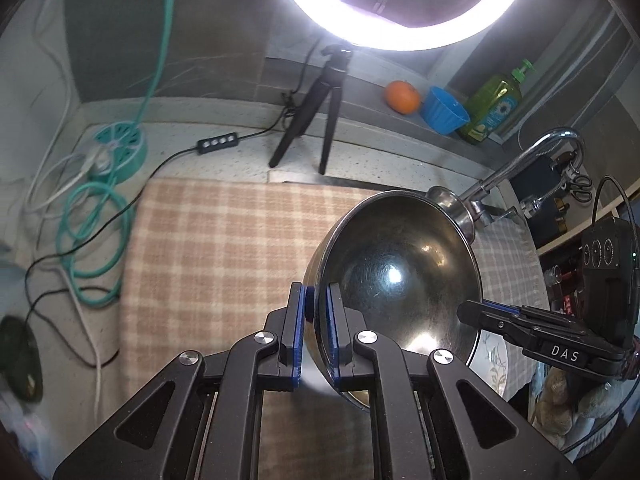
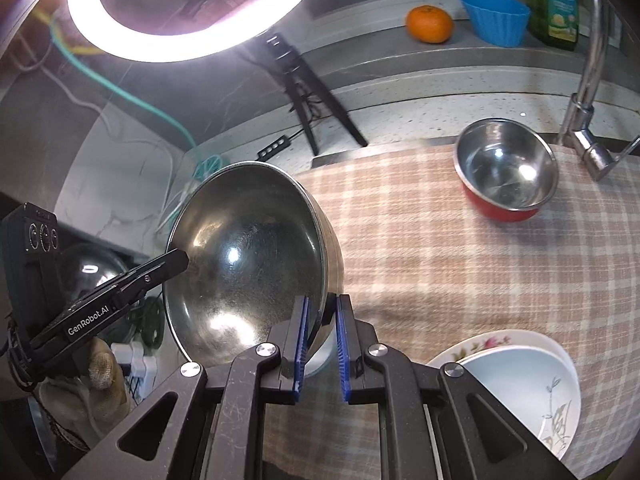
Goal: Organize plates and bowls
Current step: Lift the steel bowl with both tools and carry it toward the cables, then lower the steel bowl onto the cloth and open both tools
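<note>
Both grippers hold one large steel bowl (image 1: 396,276) (image 2: 248,256), tilted and lifted above the checked cloth (image 1: 220,248) (image 2: 440,260). My left gripper (image 1: 318,296) is shut on the bowl's rim, one blue pad inside and one outside. My right gripper (image 2: 322,304) is shut on the opposite rim in the same way. Each gripper shows in the other's view: the right gripper (image 1: 472,312) and the left gripper (image 2: 176,260). A smaller steel bowl with a red outside (image 2: 506,172) stands on the cloth by the tap. White patterned plates (image 2: 520,384) (image 1: 494,356) are stacked at the near right.
A lit ring light (image 1: 400,8) on a black tripod (image 1: 316,108) stands behind the cloth. On the back ledge are an orange (image 2: 430,24), a blue cup (image 2: 496,18) and a green soap bottle (image 1: 492,108). A tap (image 2: 588,120) rises at the right, and teal cable (image 1: 96,232) lies at the left.
</note>
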A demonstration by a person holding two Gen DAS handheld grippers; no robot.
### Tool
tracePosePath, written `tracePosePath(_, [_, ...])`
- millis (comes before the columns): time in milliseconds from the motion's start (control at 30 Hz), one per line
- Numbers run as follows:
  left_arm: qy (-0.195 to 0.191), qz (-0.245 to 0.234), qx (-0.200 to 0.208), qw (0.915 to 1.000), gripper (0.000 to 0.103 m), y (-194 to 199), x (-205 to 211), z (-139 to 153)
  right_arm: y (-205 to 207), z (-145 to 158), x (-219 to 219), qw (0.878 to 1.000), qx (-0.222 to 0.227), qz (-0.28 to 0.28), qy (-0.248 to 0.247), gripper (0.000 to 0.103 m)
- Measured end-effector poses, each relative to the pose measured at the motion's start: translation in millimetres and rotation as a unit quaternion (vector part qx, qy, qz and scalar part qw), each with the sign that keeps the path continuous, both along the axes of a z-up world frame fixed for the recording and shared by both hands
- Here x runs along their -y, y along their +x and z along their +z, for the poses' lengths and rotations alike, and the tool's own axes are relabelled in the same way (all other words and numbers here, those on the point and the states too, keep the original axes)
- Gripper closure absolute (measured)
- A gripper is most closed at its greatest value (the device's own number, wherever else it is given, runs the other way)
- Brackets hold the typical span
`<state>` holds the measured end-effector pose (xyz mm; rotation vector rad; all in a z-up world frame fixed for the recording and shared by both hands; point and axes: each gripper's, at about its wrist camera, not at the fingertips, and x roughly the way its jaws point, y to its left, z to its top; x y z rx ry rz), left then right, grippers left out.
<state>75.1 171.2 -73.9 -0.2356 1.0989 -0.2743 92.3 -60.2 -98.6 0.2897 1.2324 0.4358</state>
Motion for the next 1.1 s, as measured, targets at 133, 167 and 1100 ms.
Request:
tracePosePath(133, [0.000,0.024,-0.006,0.9997,0.094,-25,-21,-3,-15,-2,-22,1.000,-0.001,0.030,-0.001,0.091])
tracePosePath(167, [0.002,0.029,-0.006,0.9996,0.094,-32,-25,-4,-18,-4,-27,0.999,-0.002,0.036,-0.002,0.091])
tracePosePath(1100, [-0.018,0.104,-0.093,0.9901,0.094,-129,-70,-72,-93,-77,-87,0.989,-0.061,0.131,-0.037,0.091])
